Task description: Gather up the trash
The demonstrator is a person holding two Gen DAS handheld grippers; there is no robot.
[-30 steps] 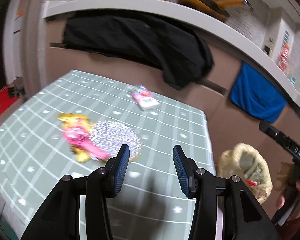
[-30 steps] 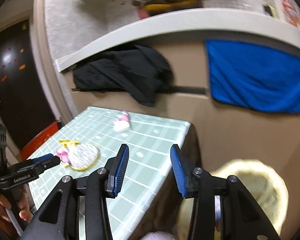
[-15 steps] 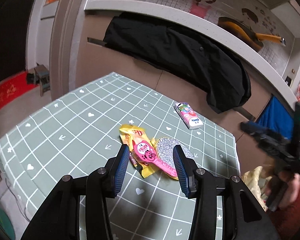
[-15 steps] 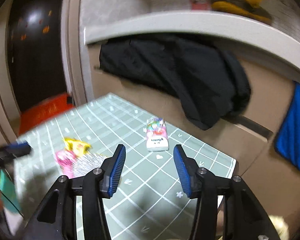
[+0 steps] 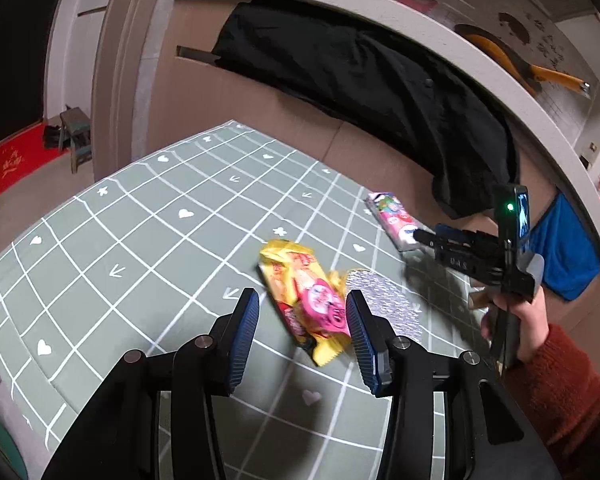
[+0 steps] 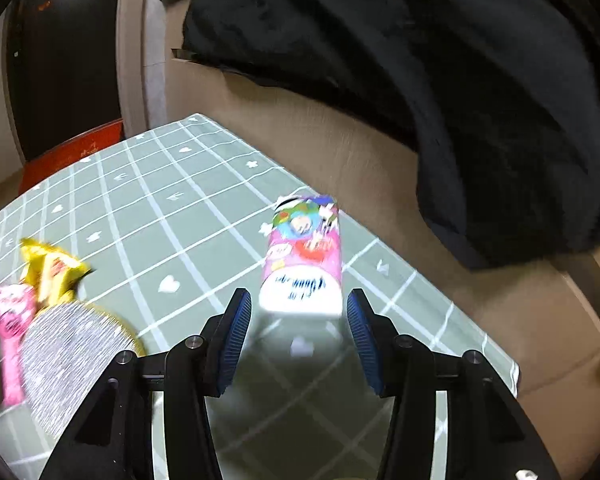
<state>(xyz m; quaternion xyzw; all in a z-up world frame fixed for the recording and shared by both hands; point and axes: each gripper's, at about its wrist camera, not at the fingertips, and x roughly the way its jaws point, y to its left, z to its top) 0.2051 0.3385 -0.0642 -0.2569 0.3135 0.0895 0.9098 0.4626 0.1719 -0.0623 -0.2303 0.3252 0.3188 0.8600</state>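
Your left hand-held gripper (image 5: 302, 314), jaws wide and empty, frames the yellow-and-pink crinkled snack wrapper (image 5: 305, 301) on the green checked tabletop (image 5: 140, 240); lower squarely, then close. Your right hand-held gripper (image 6: 298, 320), also wide, faces the pink tissue pack (image 6: 303, 260) at twelve o'clock.

My left claw (image 5: 302, 336) carries ribbed blue pads (image 5: 244, 334) on matt black plastic arms; my right claw (image 6: 296, 340) is built alike; the bench (image 5: 140, 240) wears a smooth, matt green cloth with white printed grid; yellow wrapper (image 5: 300, 300) is glossy, crinkled film; silver disc (image 5: 384, 304) glittery, rough-looking; pink packet (image 6: 304, 256) smooth printed plastic; black garment (image 5: 364, 76) soft matt cloth.
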